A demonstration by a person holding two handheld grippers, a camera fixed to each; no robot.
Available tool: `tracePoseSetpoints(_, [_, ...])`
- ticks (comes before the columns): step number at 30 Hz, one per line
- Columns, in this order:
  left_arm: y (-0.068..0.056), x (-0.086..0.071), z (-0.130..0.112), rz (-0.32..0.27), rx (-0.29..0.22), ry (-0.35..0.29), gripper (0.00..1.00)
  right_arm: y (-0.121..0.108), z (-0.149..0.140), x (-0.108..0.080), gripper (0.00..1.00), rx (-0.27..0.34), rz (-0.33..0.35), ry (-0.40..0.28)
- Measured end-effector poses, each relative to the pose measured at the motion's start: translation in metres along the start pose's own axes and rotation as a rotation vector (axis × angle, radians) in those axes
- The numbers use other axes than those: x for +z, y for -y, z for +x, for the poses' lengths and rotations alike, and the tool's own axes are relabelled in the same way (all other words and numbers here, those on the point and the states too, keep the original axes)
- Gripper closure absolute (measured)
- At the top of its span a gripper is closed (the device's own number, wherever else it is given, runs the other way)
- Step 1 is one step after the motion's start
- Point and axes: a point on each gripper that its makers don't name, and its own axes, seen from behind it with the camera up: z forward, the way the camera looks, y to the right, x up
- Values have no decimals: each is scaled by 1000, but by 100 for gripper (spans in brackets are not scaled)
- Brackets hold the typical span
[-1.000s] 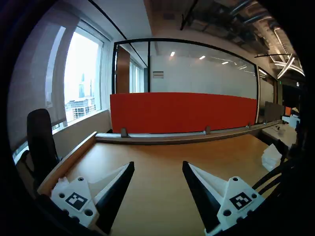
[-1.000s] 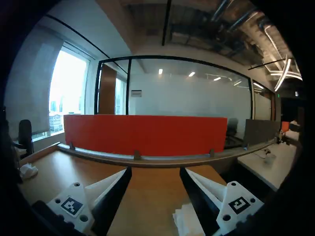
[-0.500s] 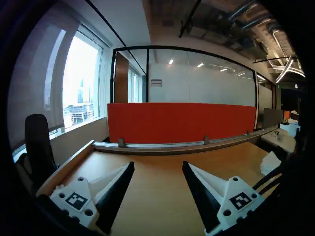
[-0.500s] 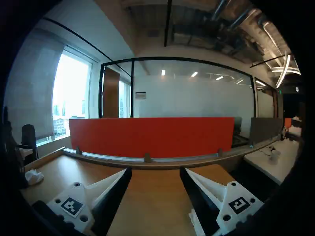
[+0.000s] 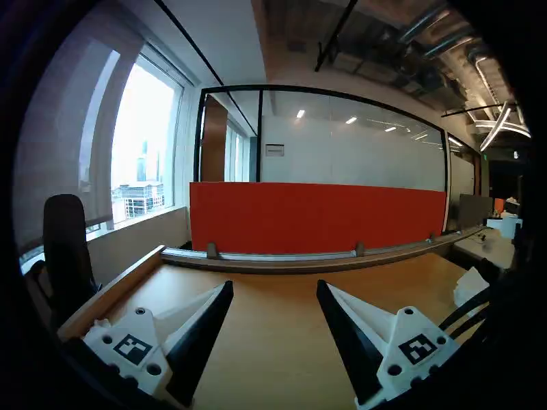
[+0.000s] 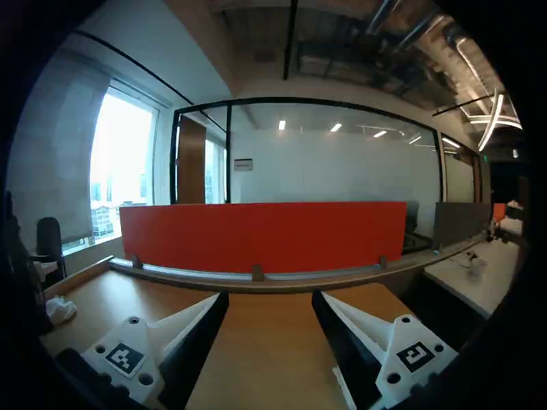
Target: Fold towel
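My left gripper point(image 5: 273, 287) is open above a bare wooden desk point(image 5: 273, 328), with nothing between its fingers. A white cloth point(image 5: 470, 285) lies at the desk's far right edge in the left gripper view, partly behind dark shapes. My right gripper point(image 6: 270, 297) is open too, over the same kind of desk top point(image 6: 267, 348). A thin sliver of white towel point(image 6: 340, 384) peeks out beside its right finger at the bottom. A crumpled white cloth point(image 6: 60, 311) lies far left in the right gripper view.
A red divider panel point(image 5: 314, 217) with a grey rail closes off the back of the desk. A black chair point(image 5: 65, 246) stands left, by the window. A white neighbouring desk point(image 6: 478, 277) lies to the right, beyond a dark gap.
In the right gripper view the white towel by the right finger has slid down almost out of sight as the view rose. The left gripper view has barely shifted.
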Motion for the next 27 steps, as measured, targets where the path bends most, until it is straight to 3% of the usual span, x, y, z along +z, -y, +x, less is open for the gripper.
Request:
tracePoseSetpoints(9, [2,-2,-20,-3,14,-35,10,6,-7,-11,6,-9,-1,-20])
tracePoseSetpoints(18, [-4,-5,-58,-7,14,-56,10,10,-27,-23,6,-35,-2,-21])
tracePoseSetpoints(27, [-4,-8,-98,9,52,-66,10,15,-41,-25,6,-46,16,-17])
